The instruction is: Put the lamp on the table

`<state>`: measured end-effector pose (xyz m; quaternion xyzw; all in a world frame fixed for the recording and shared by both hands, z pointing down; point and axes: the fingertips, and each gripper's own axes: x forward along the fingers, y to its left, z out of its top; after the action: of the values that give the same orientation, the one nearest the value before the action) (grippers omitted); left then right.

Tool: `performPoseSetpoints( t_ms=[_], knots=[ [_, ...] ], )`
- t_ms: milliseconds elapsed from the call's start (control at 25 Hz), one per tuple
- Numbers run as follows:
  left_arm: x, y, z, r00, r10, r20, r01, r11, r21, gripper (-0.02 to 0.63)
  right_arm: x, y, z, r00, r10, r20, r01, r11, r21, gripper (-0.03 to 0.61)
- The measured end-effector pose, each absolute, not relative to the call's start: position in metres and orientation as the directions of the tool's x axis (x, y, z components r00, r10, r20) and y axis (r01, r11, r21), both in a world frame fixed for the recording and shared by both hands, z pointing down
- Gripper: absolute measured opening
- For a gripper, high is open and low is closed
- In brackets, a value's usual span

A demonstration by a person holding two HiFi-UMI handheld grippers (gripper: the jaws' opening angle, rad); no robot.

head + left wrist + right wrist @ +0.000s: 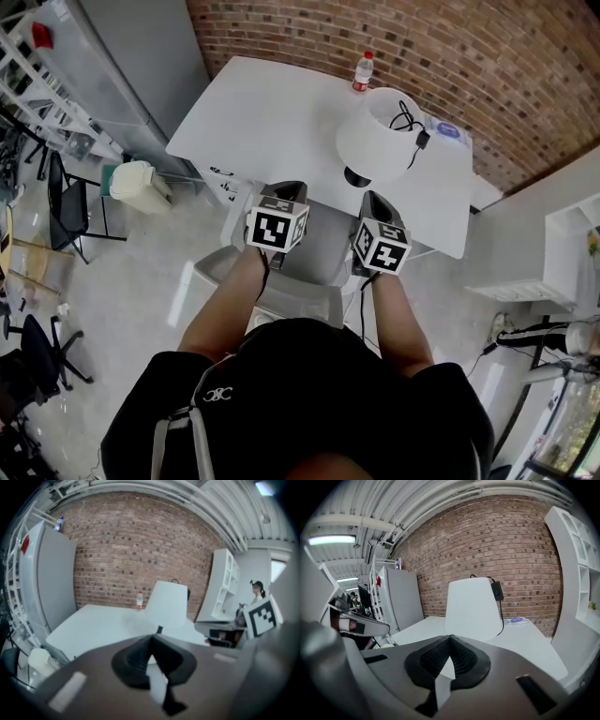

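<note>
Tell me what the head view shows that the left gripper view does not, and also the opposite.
Only the head view: the person's forearms and the grey chair below the grippers. Only the left gripper view: the left gripper seen along its dark jaws, which are together with nothing between them, and a distant person. Both: the white rectangular table, the white cone-shaped lamp standing on it, the clear red-capped bottle and the red brick wall.

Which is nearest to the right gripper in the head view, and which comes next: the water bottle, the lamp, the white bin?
1. lamp, on the table, just ahead of the right gripper.
2. water bottle, at the table's far edge.
3. white bin, on the floor, far left.
</note>
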<state>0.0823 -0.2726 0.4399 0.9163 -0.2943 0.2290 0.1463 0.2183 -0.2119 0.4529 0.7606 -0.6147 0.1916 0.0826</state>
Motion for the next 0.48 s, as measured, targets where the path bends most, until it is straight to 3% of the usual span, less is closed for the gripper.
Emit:
performPoseSetpoints(
  t_ms=[480],
  knots=[
    [0.075, -0.251, 0.428, 0.756, -0.443, 0.481, -0.568, -0.810, 0.147, 0.000, 0.187, -0.194, 0.437, 0.177, -0.879, 0.442, -0.968, -0.237, -0.085, -0.002]
  ],
)
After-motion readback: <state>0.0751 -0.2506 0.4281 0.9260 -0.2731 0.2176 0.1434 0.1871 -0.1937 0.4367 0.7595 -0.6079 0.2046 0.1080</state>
